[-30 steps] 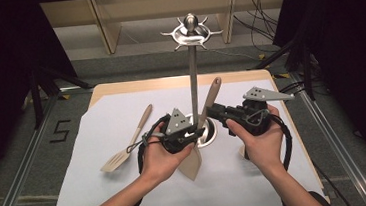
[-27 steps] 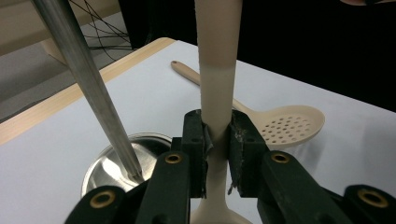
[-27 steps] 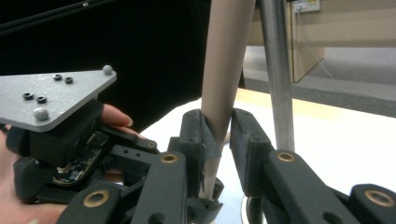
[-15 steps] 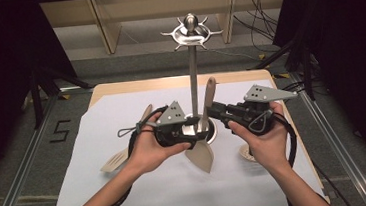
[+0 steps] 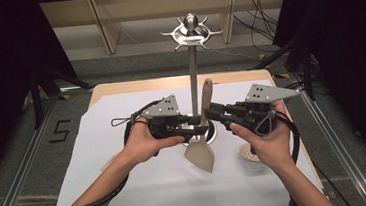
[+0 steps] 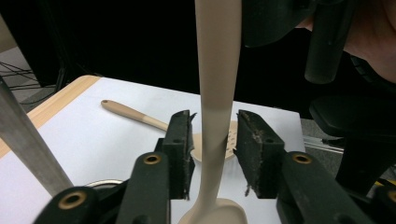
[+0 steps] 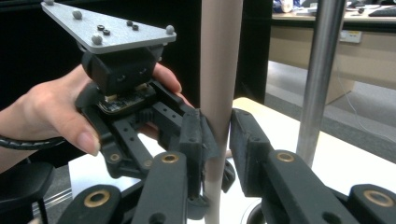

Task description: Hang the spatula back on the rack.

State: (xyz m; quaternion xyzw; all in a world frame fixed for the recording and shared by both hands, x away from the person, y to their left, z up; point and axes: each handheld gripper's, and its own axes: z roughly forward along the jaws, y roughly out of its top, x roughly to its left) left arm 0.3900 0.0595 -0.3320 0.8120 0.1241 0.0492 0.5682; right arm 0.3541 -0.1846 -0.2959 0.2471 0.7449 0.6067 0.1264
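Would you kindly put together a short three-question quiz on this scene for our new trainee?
1. True or false: the spatula lies flat, untouched.
2. Which tool presses its pads on the spatula's handle? A: left tool. B: right tool. C: neither.
3. What lies on the white sheet beside the person's right hand?
Key: 1, false: it is held upright beside the metal stand. 2, B: the left tool's jaws, just closing, straddle the handle with gaps. 3, a slotted spoon.
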